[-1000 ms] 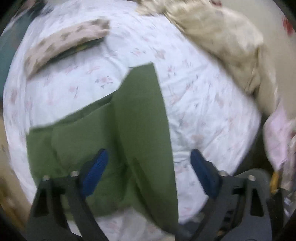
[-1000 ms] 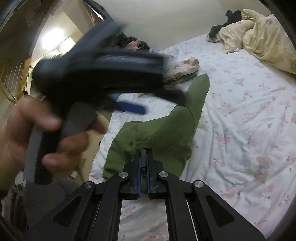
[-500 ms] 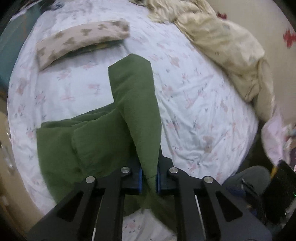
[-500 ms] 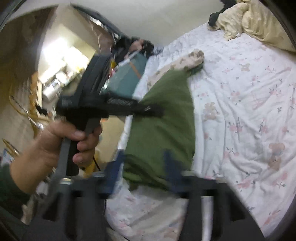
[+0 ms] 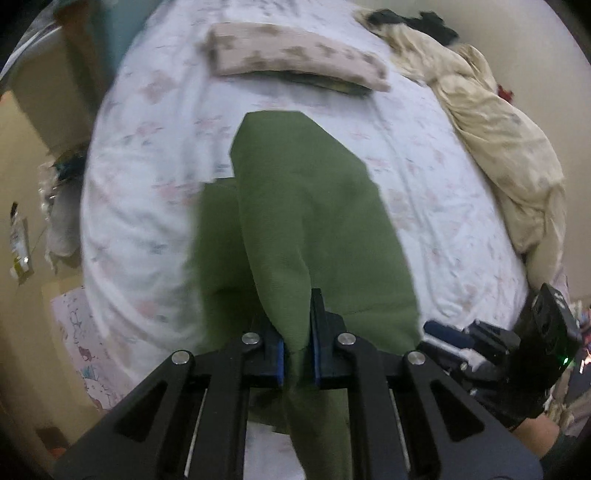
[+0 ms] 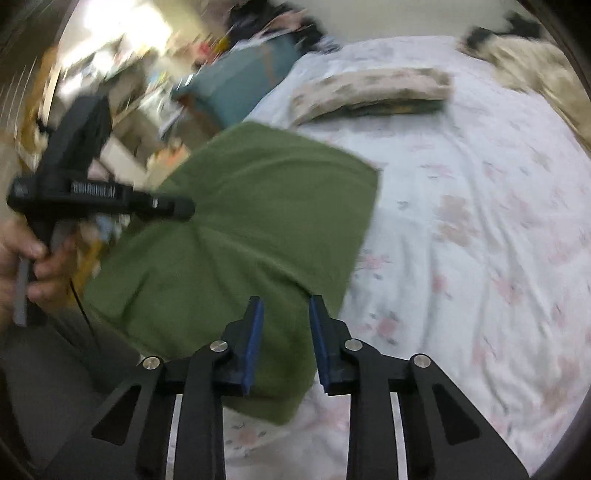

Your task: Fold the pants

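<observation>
Pants (image 5: 314, 221) between left gripper (image 5: 297, 350) pads

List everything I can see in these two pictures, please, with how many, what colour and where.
pants: one, green, lifted over the near part of the bed
bed sheet: one, white with pink flowers, covering the bed
patterned folded cloth: one, beige-pink, far end of the bed
rumpled blanket: one, cream, far right side of the bed
teal box-like object: one, beside the bed's far left corner
dark clothing: one heap, black, beyond the blanket
left tool: one, black with blue pads, shut on the pants
right tool: one, black with blue pads, jaws apart around the pants' edge
</observation>
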The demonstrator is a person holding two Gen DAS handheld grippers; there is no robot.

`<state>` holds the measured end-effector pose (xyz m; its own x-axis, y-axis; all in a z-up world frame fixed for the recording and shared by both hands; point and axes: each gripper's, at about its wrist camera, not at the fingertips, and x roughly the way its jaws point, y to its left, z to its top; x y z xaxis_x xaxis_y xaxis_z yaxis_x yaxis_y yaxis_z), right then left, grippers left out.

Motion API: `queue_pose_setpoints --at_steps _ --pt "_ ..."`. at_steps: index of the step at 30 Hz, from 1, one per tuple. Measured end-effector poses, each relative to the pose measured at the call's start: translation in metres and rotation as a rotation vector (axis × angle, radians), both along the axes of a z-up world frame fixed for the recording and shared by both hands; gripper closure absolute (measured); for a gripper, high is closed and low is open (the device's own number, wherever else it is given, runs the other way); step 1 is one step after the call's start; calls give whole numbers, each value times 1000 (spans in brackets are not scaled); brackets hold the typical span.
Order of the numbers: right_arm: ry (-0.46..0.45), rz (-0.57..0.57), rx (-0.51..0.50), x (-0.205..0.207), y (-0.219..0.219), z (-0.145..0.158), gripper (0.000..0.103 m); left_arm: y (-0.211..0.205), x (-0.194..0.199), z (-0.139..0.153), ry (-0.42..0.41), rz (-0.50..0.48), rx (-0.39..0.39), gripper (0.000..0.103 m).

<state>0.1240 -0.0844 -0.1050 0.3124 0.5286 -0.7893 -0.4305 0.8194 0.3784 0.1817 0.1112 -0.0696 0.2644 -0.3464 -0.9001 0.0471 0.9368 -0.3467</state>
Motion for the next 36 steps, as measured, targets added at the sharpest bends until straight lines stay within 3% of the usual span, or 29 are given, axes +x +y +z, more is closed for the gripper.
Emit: queue_pose_setpoints --at_steps 3,5,7,9,12,15,17,19,20,22,24,27,28,31,36 --pt "6 57 -32 -1 23 -11 78 26 1 -19 66 84 7 95" --pt "10 82 -67 0 33 -20 78 34 -2 -37 128 88 11 94" --pt "15 101 -108 1 41 -32 78 36 -3 -52 154 105 72 83" --pt "14 113 -144 1 45 -41 78 35 -1 -58 166 126 129 61" --pt "43 75 -93 4 38 -44 79 31 0 -46 101 144 227 55" --pt "79 29 -66 7 31 -48 79 23 -6 -16 -44 177 295 54" --pt "99 0 -77 13 26 -52 76 10 -9 -6 -119 99 246 54" --pt "127 -24 -89 14 24 -57 72 -17 -5 -21 -72 -27 200 54" --pt "136 -28 -83 13 24 -56 71 -28 -4 -36 -26 -73 240 54" --pt "161 -37 -20 11 15 -52 67 -45 -2 -66 26 -131 379 53" --pt "237 -77 132 9 -8 -51 61 -50 3 -75 31 -136 435 52" --pt "303 -250 328 2 -52 -56 21 -47 10 -75 42 -91 398 52" --pt "323 -300 375 0 -62 -61 12 -43 11 -74 51 -80 387 52" --pt "470 -362 496 -3 -69 -91 9 -41 12 -72 59 -65 371 52" --pt "547 -351 529 -10 -35 -125 8 -43 12 -72 55 -68 372 51"
